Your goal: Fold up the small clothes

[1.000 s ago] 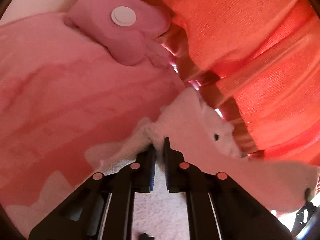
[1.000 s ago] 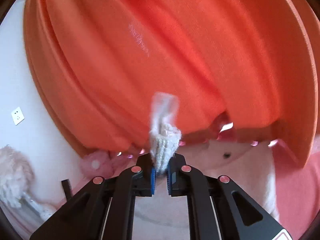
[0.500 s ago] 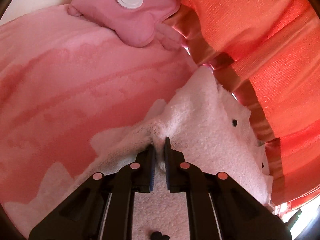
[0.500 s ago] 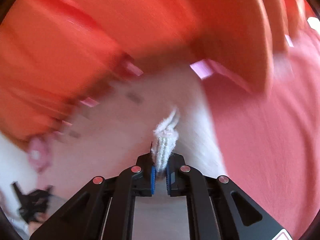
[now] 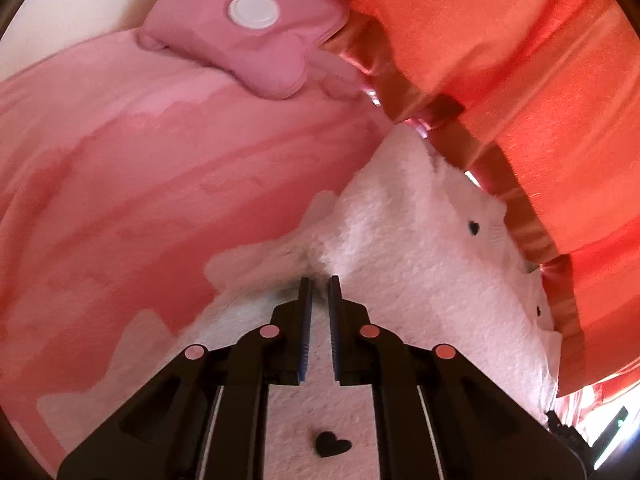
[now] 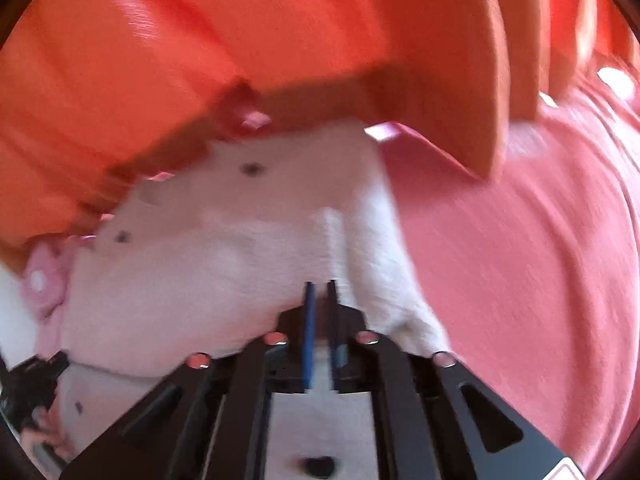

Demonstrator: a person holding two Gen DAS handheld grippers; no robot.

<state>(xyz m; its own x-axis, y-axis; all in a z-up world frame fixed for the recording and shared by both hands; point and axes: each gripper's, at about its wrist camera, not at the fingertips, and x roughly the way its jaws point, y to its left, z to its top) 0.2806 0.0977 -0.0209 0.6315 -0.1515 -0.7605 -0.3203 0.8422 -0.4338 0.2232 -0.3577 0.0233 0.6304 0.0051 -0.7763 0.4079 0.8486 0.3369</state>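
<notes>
A small white fluffy garment (image 5: 404, 248) with little black hearts lies on a pink bedspread (image 5: 140, 200). My left gripper (image 5: 318, 280) sits low over its edge, jaws a narrow gap apart, with white fabric bunched at the tips. In the blurred right wrist view the same garment (image 6: 224, 264) spreads ahead, folded over itself. My right gripper (image 6: 320, 284) rests at its near edge, jaws slightly apart, with the knit cuff no longer between them.
An orange curtain (image 5: 500, 40) hangs close behind the garment and also fills the top of the right wrist view (image 6: 240, 40). A pink pillow with a white button (image 5: 248, 40) lies at the far end of the bedspread. The other gripper shows at the lower left (image 6: 32, 380).
The right gripper swung down from in front of the curtain to the bed and let go of the cuff. The left gripper lowered the fabric and its jaws parted a little.
</notes>
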